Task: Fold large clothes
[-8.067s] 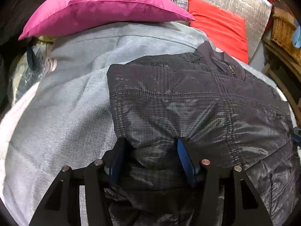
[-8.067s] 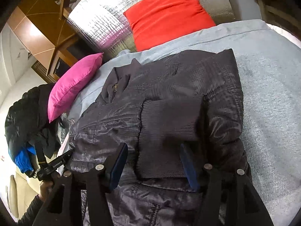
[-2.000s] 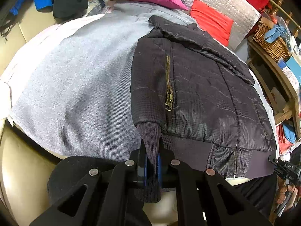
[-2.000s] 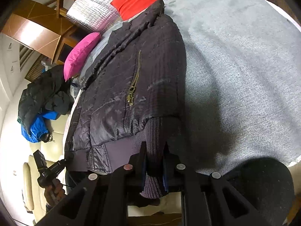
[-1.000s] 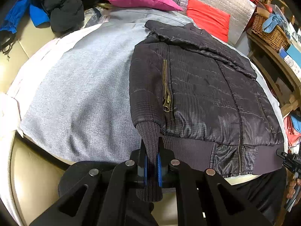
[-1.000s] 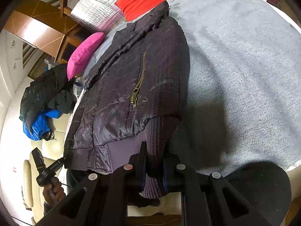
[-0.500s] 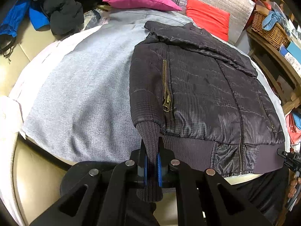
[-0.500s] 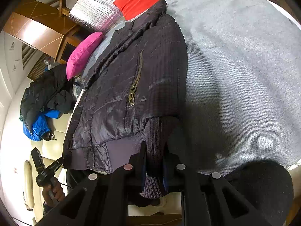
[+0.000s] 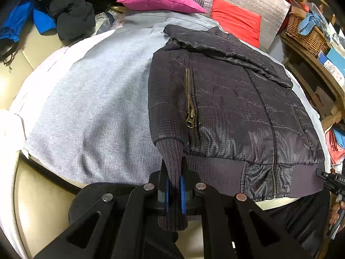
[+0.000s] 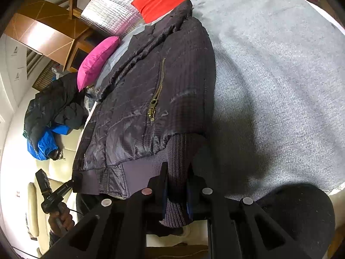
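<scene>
You have the dark jacket (image 9: 226, 99) lying flat on the grey blanket (image 9: 97, 99), collar toward the red cushion (image 9: 235, 21) and pink cushion (image 9: 157, 0), hem at the near edge. Your left gripper (image 9: 173, 185) has its jaws clamped on a ribbed knit cuff (image 9: 171, 161) at the jacket's left corner. Your right gripper (image 10: 176, 192) pinches the ribbed cuff (image 10: 177, 151) at the opposite corner in just the same way. Both sleeves look tucked over the body, so you seem to be at the lengthwise fold. Next, I judge, you lift both corners together and carry the hem up toward the collar, keeping the edge level so the slippery shell doesn't slide.
</scene>
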Available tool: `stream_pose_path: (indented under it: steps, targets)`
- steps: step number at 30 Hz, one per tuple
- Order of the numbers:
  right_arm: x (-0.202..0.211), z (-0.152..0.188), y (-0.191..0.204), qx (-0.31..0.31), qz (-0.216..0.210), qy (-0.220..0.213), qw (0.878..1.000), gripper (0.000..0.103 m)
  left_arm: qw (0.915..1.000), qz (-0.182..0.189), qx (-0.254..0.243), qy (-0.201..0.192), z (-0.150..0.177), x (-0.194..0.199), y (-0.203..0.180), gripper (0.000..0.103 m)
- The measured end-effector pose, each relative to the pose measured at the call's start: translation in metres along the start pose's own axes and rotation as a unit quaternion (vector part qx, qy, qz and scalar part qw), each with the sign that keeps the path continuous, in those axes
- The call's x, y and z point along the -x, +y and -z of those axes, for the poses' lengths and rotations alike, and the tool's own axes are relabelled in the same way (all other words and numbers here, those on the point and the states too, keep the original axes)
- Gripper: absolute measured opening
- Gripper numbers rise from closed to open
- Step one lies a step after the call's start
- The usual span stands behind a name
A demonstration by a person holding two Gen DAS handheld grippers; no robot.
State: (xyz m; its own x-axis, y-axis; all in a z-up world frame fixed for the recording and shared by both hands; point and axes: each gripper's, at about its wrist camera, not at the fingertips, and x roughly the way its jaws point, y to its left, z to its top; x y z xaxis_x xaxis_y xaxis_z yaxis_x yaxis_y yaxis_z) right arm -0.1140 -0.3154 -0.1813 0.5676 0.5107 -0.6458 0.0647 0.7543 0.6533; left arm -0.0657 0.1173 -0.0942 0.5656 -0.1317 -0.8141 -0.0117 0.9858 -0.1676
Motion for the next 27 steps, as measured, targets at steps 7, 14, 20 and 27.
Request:
stream_pose_path:
  steps: [7,14,20,27]
  targets:
    - [0.0001,-0.001,-0.0019,0.0,-0.005,-0.001,1.0,0.015,1.0,-0.008,-0.005,0.001,0.0007,0.0001,-0.0019,0.008]
    - [-0.0029,-0.0038,-0.0044,0.0,0.0,0.005,1.0,0.015,1.0,-0.008,-0.003,0.0,0.0009,-0.0008,-0.0031,0.008]
    - [-0.0023,-0.0034,-0.0021,-0.001,0.004,0.005,1.0,0.015,1.0,-0.002,-0.001,-0.001,0.0016,-0.0009,0.0012,0.008]
    - [-0.0023,-0.0044,-0.0016,0.002,0.006,0.006,1.0,0.015,1.0,-0.002,-0.001,-0.003,0.0018,0.0,0.001,0.008]
